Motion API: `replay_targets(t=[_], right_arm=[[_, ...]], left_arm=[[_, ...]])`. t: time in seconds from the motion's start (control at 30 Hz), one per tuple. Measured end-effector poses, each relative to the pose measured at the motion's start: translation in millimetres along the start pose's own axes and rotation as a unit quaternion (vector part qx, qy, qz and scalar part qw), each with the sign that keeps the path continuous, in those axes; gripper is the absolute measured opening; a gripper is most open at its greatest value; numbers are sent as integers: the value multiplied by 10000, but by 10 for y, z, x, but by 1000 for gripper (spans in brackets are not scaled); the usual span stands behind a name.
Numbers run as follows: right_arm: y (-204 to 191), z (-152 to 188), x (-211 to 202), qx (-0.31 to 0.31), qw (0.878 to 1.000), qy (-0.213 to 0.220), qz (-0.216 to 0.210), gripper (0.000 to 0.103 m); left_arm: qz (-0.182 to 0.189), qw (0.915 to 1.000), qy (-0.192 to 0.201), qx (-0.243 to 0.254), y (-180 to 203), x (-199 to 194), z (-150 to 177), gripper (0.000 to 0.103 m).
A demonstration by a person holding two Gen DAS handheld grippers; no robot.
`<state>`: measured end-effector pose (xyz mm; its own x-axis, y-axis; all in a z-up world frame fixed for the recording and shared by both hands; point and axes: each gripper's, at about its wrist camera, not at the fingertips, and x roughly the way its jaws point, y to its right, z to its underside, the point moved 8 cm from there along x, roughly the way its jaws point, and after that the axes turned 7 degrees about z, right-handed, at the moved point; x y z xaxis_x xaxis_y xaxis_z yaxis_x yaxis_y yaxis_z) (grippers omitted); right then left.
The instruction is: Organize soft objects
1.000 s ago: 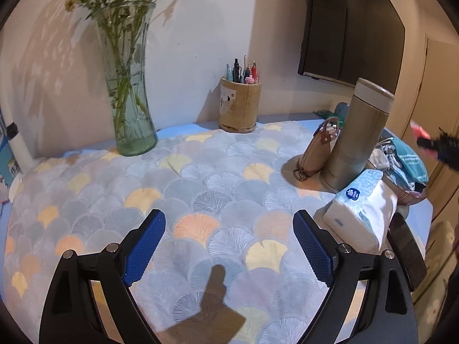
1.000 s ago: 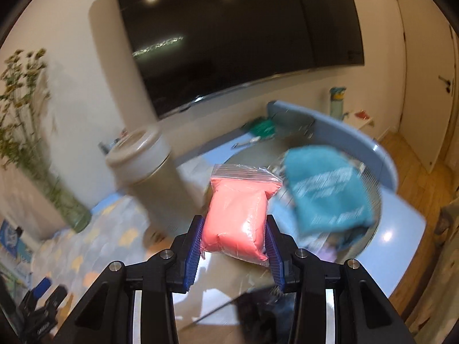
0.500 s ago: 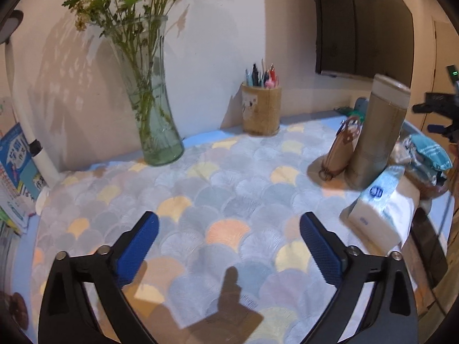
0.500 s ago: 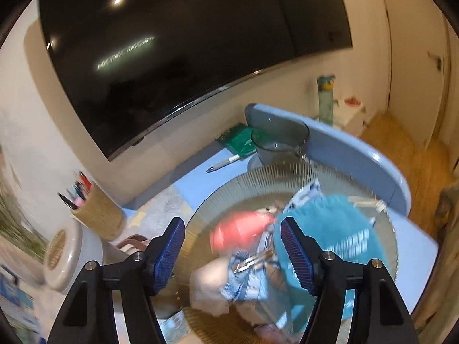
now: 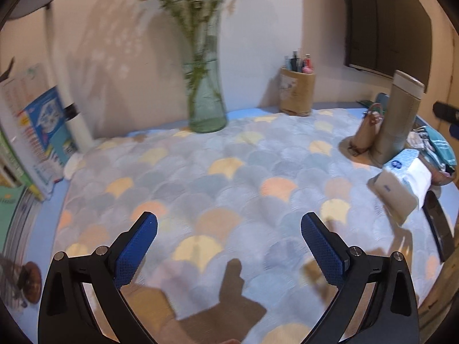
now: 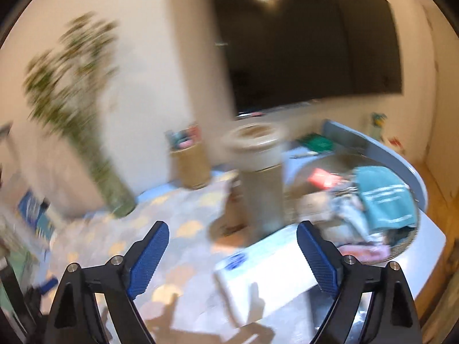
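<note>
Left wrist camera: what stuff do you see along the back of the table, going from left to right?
Books → white lamp post → glass vase of flowers → pen holder → small brown bag → tall flask.

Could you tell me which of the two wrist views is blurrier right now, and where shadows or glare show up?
Right wrist view: heavy motion smear across the vase of flowers, tall flask and basket; a ceiling light glints on the dark screen. Left wrist view: far sharper, only the flowers soft; gripper shadow falls on the patterned cloth.
</note>
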<state>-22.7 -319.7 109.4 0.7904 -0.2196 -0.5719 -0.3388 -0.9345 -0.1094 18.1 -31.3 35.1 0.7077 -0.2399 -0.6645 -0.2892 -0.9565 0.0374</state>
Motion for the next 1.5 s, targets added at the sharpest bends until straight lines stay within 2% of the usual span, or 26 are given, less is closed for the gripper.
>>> replay_targets(t=[0.03, 0.17, 0.27, 0.37, 0.47, 0.63, 0.73, 1.03, 1.5], right_arm=[[-220, 114, -2, -158, 9998, 18, -154, 101], [-923, 591, 206, -640, 9953, -110, -722, 101], [-1278, 911, 423, -978, 9917, -233, -796, 101], [-1469, 1110, 596, -1169, 9887, -369, -864, 101], [-1535, 1226, 686, -1142, 9879, -501, -922, 101], [-1582, 1307, 721, -1273, 9864, -549, -879, 101], [-1608, 1351, 739, -1410, 9854, -605, -743, 101], [-1539, 1356, 793, -1214, 9870, -727, -767, 102], [-1549, 1361, 796, -1311, 9867, -704, -661, 102]], left_arm=[[-74, 10000, 11, -53, -66, -6, 41, 101], [-430, 9990, -32, -117, -269, 69, 191, 101], [-629, 9979, -91, -120, -375, 152, 295, 101], [-684, 9973, -183, -184, -448, 260, 392, 101], [-646, 9973, -286, -220, -474, 342, 455, 101], [-689, 9972, -215, -204, -474, 344, 460, 101], [-698, 9971, -240, -160, -454, 358, 464, 101], [-721, 9969, -251, -183, -485, 363, 465, 101], [-815, 9960, -273, -242, -522, 372, 466, 101]])
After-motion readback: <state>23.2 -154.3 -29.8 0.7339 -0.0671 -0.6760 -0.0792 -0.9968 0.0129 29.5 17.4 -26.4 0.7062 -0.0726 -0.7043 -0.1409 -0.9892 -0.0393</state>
